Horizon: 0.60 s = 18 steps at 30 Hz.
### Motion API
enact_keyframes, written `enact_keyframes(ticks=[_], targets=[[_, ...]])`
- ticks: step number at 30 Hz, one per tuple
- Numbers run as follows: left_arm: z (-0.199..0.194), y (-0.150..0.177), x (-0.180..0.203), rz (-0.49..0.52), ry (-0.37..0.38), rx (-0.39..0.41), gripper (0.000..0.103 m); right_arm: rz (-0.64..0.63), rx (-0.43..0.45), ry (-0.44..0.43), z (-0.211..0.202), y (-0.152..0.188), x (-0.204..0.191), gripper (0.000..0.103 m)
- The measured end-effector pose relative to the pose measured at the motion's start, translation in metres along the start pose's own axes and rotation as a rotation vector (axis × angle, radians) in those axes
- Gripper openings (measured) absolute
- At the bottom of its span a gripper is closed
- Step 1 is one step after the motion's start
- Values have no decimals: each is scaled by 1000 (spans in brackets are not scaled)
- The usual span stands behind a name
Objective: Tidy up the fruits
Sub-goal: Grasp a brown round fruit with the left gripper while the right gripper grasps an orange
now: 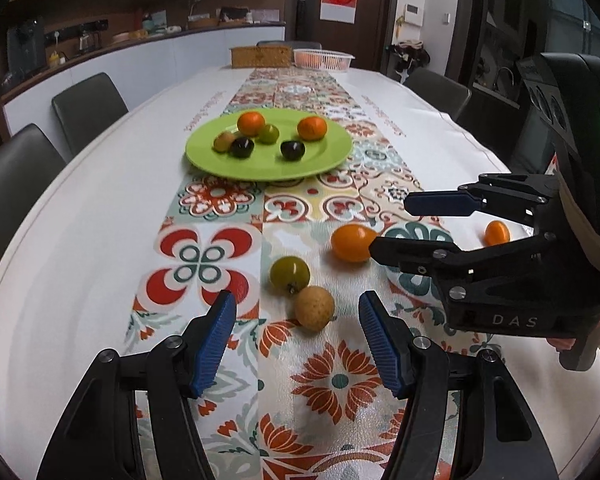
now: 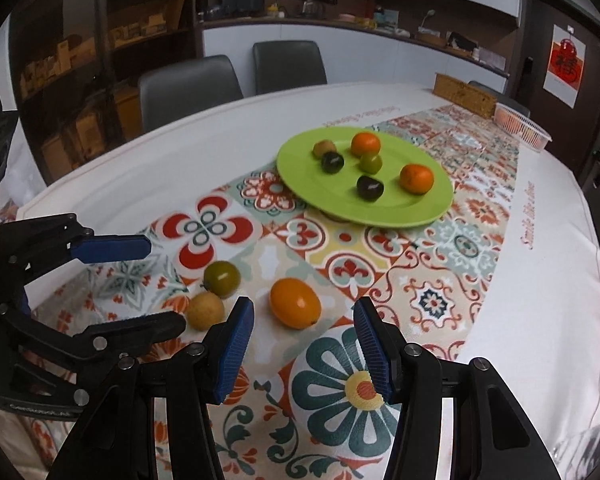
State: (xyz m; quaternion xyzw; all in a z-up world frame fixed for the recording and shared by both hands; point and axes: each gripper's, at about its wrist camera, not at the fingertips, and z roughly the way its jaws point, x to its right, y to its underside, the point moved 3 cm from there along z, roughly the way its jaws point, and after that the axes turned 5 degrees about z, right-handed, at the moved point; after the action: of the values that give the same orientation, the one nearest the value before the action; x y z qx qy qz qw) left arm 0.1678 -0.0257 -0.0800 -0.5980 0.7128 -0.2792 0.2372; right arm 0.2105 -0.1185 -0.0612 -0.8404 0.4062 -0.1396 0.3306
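Here, plate: a lime-green plate [image 1: 260,168] sits on the patterned runner [image 1: 300,380] of the white-clothed table [image 1: 80,240]; the landmark for all that follows.
On the plate: two mandarins [image 1: 251,123], two dark plums [image 1: 242,147], a green plum [image 1: 269,133] and a brownish fruit [image 1: 224,141].
Loose fruits: nearer the camera than the plate, a green plum [image 1: 289,273] touching a tan longan [image 1: 314,308]; just to their right, an orange oval fruit [image 1: 352,243]; farther right, a small orange fruit [image 1: 497,233].
Left gripper [image 1: 298,316]: jaws spread, empty, the longan just ahead between the blue pads [image 1: 216,340], untouched.
Right gripper [image 2: 304,330]: jaws spread, empty, the orange oval fruit just ahead between its fingers, apart from both.
Beyond the plate: a woven box [image 1: 261,57] and a pink basket [image 1: 323,59] at the table's far end.
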Motion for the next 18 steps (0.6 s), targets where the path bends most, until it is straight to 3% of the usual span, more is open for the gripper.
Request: enact_keyframes(ticks=[18], targets=[[22, 3, 6, -30, 65, -70, 36, 1, -66, -31, 37, 1, 1, 49]])
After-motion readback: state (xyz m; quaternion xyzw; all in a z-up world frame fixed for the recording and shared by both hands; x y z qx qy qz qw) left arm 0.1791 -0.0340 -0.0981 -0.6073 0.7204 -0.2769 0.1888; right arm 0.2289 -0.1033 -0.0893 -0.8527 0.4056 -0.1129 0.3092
